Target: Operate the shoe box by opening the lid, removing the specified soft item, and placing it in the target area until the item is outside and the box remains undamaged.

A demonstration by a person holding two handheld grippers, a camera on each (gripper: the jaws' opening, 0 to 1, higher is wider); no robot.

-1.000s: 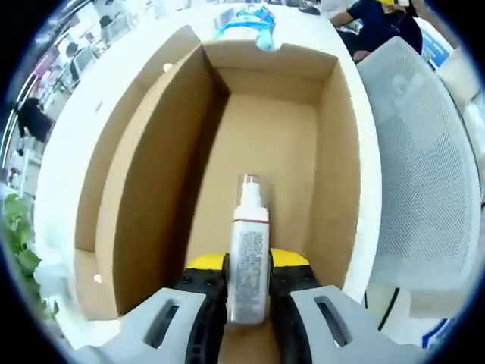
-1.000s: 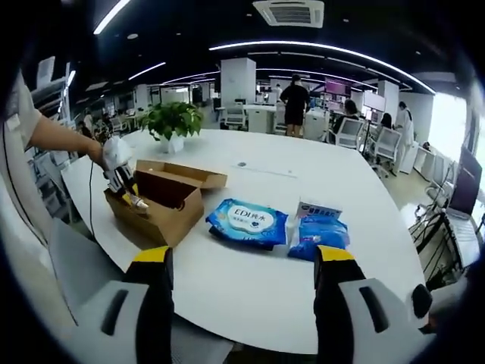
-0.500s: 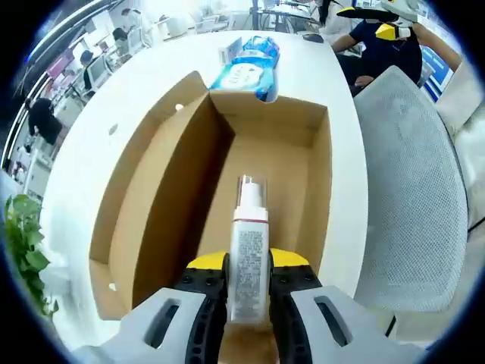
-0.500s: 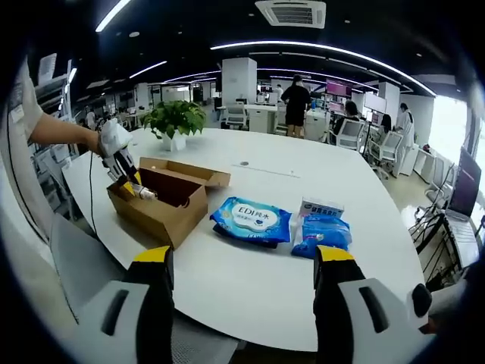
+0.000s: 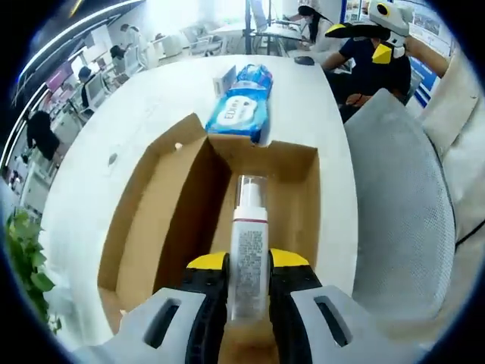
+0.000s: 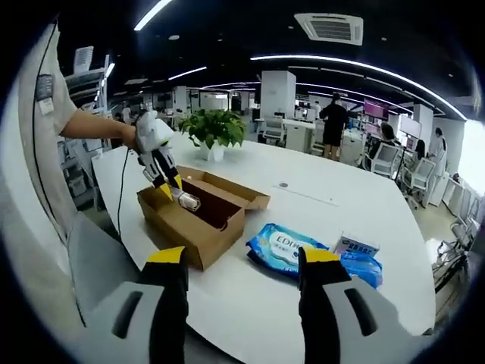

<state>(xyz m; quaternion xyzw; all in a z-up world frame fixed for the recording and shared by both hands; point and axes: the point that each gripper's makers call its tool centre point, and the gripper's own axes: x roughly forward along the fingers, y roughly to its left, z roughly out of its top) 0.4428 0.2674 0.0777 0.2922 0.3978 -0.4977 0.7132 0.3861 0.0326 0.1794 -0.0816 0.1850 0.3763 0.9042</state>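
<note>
Above the open cardboard shoe box [image 5: 189,220] on the white desk [image 5: 136,114], the left claw [image 5: 248,267] is squeezed tight on a white pump bottle [image 5: 248,254], holding it over the inside of the box. The right claw [image 6: 242,262] is wide open and holds nothing. Blue wet wipe packs [image 6: 286,246] lie on the desk just beside the box.

you have one open brown cardboard shoe box [image 6: 198,220], one white pump bottle with a clear cap [image 5: 248,250], two blue soft wipe packs [image 6: 285,248] at its 12 o'clock, one small white carton [image 6: 356,246], one green potted plant [image 6: 215,129].
</note>
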